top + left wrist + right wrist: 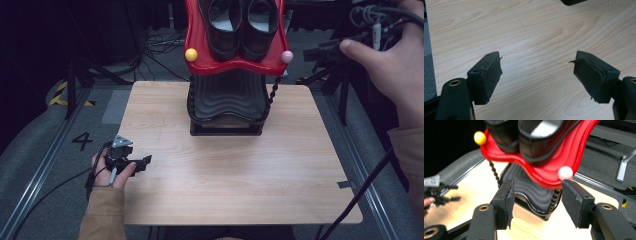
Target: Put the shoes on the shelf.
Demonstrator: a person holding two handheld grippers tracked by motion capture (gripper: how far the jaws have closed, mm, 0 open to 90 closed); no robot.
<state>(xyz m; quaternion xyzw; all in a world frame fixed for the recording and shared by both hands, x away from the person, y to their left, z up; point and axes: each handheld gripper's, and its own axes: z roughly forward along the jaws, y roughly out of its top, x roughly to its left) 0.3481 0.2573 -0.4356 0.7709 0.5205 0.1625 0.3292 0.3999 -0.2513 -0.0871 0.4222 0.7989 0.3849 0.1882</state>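
A pair of black shoes stands side by side on a red tray with a wavy front edge, the top level of a small rack. A yellow ball sits at one front corner of the tray and a pink ball at the other. Under the tray there is a black ribbed lower shelf, and black beaded posts join the two levels. The rack stands at the far middle part of the wooden tabletop, close to the far edge.

The right hand-held gripper is raised at the far right of the tabletop, held in the person's right hand. In the right gripper view its jaws are wide apart and hold nothing; the front edge of the tray and the pink ball appear between and just above them, but whether they touch cannot be told.

The left hand-held gripper is low at the near left edge of the tabletop, in the person's left hand, well apart from the rack. In the left gripper view its jaws are spread wide over bare wood, with nothing between them. A cable trails from it toward the floor.
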